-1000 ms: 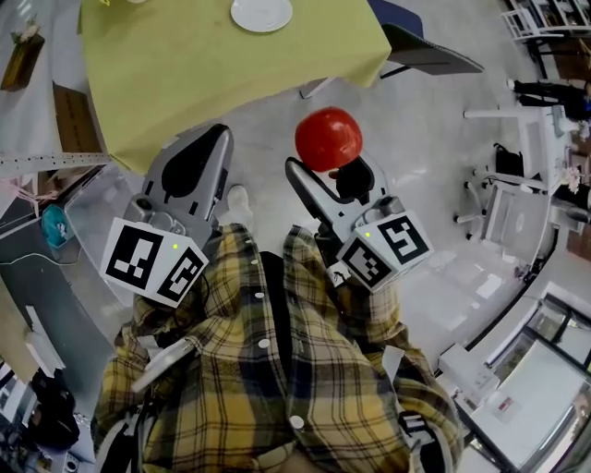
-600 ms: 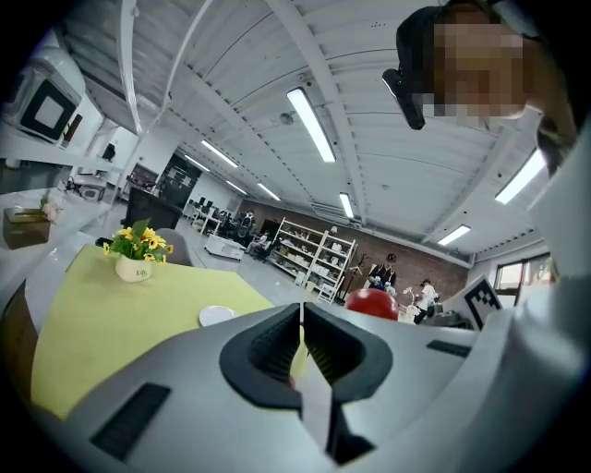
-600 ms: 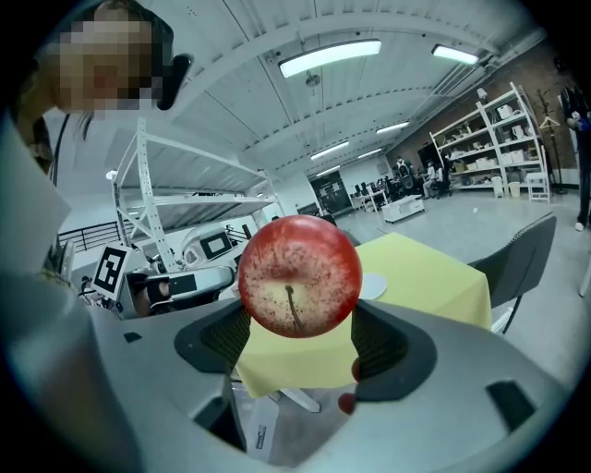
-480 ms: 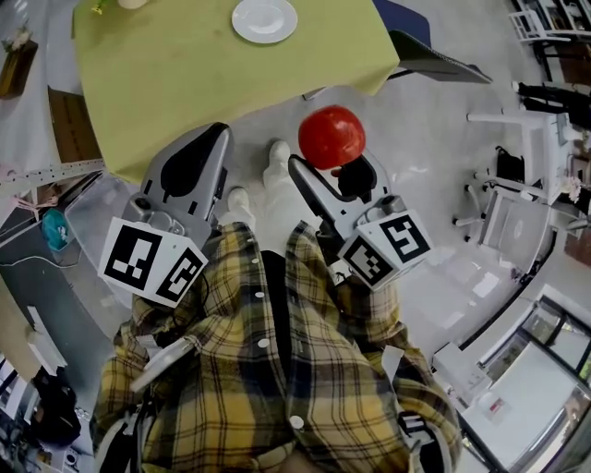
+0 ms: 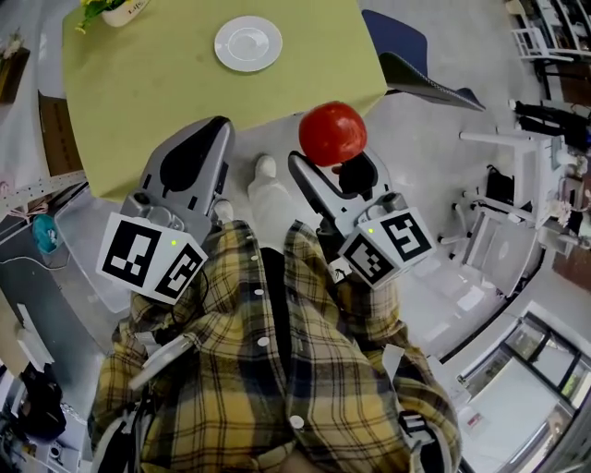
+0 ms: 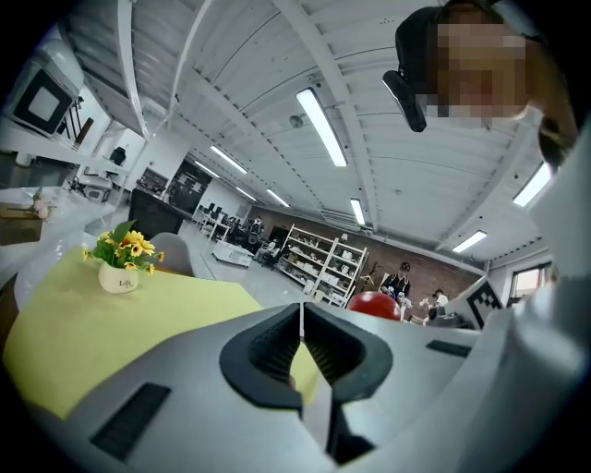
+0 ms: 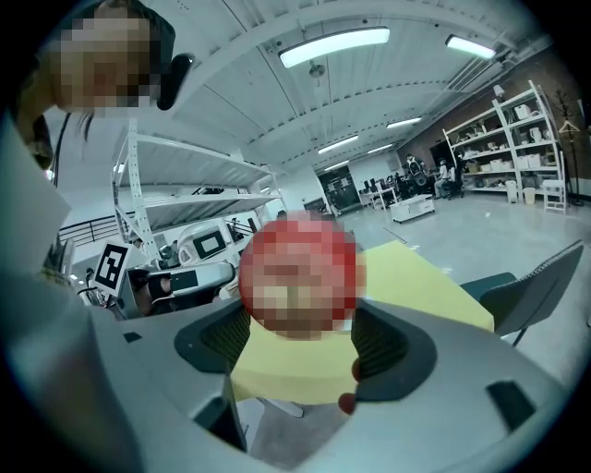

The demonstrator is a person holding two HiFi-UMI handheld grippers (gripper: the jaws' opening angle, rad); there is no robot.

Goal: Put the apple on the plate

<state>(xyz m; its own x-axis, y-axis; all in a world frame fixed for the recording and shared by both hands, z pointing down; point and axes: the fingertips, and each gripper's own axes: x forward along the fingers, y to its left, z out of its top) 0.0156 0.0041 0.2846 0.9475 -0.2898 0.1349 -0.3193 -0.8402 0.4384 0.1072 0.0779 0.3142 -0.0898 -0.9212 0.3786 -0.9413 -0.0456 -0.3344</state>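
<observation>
A red apple (image 5: 332, 134) sits between the jaws of my right gripper (image 5: 330, 159), held in the air over the floor just off the near edge of a yellow-green table (image 5: 166, 83). In the right gripper view the apple (image 7: 297, 275) fills the gap of that gripper (image 7: 297, 331), with the table (image 7: 416, 286) behind it. A small white plate (image 5: 247, 43) lies on the table, far from the apple. My left gripper (image 5: 214, 129) hangs over the table's near edge; its jaws meet with nothing between them (image 6: 302, 319). The apple (image 6: 374, 305) shows to its right.
A white pot of yellow flowers (image 6: 120, 268) stands at the table's far left corner (image 5: 109, 9). A dark chair (image 5: 411, 51) stands to the right of the table. White frames and furniture (image 5: 503, 222) fill the floor on the right. The person's shoe (image 5: 265, 167) is below the table edge.
The table and plate have slid lower and nearer in the head view as the person steps toward them. The right gripper still holds the apple; the left gripper stays shut.
</observation>
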